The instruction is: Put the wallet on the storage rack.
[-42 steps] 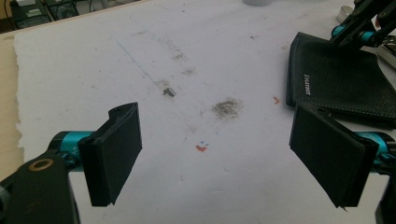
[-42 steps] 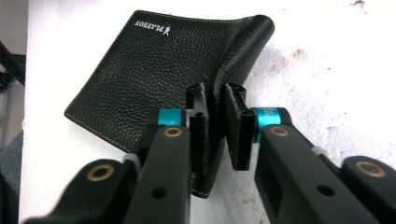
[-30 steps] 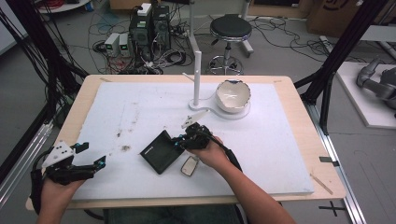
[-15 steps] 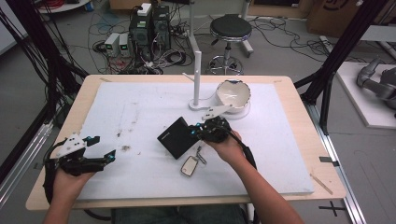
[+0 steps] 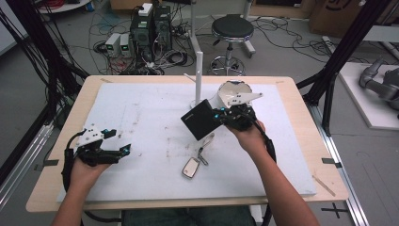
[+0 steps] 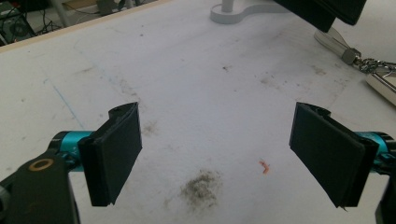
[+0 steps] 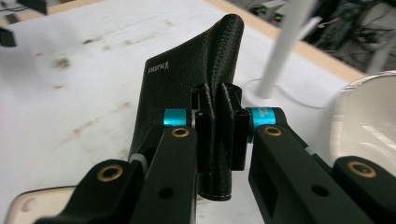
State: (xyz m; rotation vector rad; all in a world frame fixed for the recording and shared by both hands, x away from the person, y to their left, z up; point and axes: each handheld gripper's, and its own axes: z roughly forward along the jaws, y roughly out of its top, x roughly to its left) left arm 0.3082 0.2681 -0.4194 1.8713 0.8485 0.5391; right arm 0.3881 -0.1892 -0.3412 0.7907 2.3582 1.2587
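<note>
Black leather wallet (image 7: 196, 88) sits pinched in your right gripper (image 7: 219, 135); lift it level beside the white bowl (image 5: 225, 93); left gripper (image 6: 219, 154) gapes empty.

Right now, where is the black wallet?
In the high view, the black wallet is held above the mat by the right gripper, right of centre, just before the white bowl.

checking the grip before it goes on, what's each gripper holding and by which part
The right gripper is shut on the black wallet, pinching its edge. The left gripper is open and holds nothing.
</note>
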